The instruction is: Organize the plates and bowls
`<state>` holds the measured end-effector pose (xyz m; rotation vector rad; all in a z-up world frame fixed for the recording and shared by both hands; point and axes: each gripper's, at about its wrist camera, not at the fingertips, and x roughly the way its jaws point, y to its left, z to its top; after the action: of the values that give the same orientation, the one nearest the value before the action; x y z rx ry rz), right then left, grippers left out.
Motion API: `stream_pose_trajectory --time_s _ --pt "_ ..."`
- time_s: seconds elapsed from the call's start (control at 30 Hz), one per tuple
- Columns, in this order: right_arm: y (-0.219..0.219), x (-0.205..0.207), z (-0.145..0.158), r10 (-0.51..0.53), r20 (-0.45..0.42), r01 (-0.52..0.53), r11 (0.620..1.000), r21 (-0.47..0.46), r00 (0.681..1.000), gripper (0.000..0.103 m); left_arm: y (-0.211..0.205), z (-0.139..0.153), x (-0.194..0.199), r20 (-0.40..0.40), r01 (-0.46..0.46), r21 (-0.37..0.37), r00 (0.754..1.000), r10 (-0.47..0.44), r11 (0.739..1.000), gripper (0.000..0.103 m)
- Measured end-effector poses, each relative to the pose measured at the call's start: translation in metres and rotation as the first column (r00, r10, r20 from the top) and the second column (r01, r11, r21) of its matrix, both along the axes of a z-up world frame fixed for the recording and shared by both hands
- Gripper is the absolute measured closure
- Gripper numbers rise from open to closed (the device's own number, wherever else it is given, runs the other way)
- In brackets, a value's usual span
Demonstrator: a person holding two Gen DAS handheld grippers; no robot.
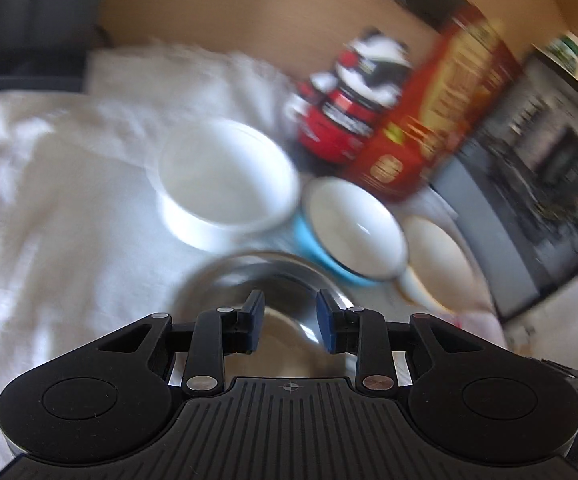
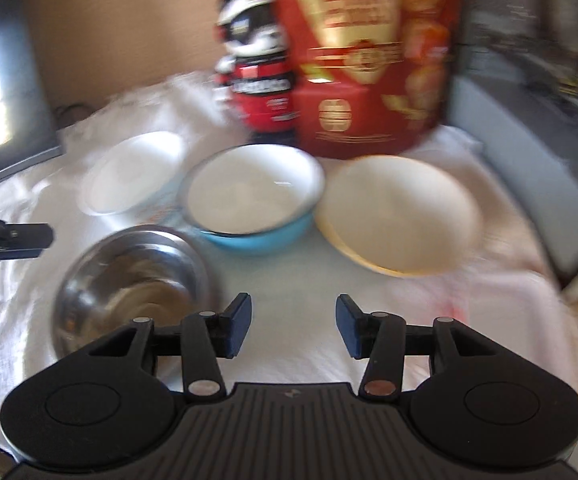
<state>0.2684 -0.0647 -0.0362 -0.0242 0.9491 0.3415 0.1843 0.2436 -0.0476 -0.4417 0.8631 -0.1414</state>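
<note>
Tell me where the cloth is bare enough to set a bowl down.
Bare cloth lies in front of the blue bowl and cream plate, right of the steel bowl. Another open patch spreads left of the white bowl. The back is crowded: the dishes sit close together before the red box and toy figure.

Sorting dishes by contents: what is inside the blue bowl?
The blue bowl shows only a bare white interior with a glint; nothing lies inside. Its near inner wall is hidden behind the rim.
</note>
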Motion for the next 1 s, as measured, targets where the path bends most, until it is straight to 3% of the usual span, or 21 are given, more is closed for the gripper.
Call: stream_pose_trajectory --time_s 0.2,0.33,0.47,0.53,0.7,0.9,0.93,1.0 --pt "-0.065 -0.011 -0.006 -0.14 -0.027 0.138 0.988 -0.067 0.99 0.051 -0.056 -0.018 0.007 -0.026 0.14 -0.111 0.989 -0.144 0.984 0.073" --pt "-0.101 0.005 -0.008 -0.171 -0.047 0.17 0.985 -0.021 0.984 0.051 -0.087 -0.02 0.023 -0.025 0.159 -0.149 0.986 -0.165 0.976 0.073" --pt "-0.121 0.036 -0.01 -0.129 -0.044 0.129 0.991 0.017 0.991 0.051 -0.123 -0.024 0.053 -0.057 0.103 -0.193 0.992 -0.116 0.976 0.073" --pt "-0.128 0.051 -0.016 -0.077 -0.057 0.079 0.996 0.028 0.995 0.051 -0.148 -0.027 0.066 -0.076 0.116 -0.165 0.989 -0.129 0.979 0.073" --pt "-0.15 0.07 -0.039 0.013 -0.076 -0.015 1.0 -0.027 0.997 0.051 -0.215 -0.056 0.084 -0.184 0.212 -0.198 0.951 -0.248 0.957 0.073" --pt "-0.192 0.079 -0.076 0.042 -0.123 -0.057 0.99 -0.125 0.991 0.051 -0.26 -0.083 0.101 -0.292 0.175 -0.147 0.933 -0.211 0.974 0.073" --pt "-0.198 0.08 -0.085 0.05 -0.165 -0.067 0.993 -0.098 0.985 0.053 -0.266 -0.085 0.102 -0.307 0.178 -0.147 0.927 -0.216 0.973 0.073" --pt "-0.207 0.084 -0.097 0.074 -0.246 -0.084 0.996 -0.03 0.966 0.072 -0.276 -0.091 0.103 -0.333 0.196 -0.167 0.912 -0.242 0.966 0.073"
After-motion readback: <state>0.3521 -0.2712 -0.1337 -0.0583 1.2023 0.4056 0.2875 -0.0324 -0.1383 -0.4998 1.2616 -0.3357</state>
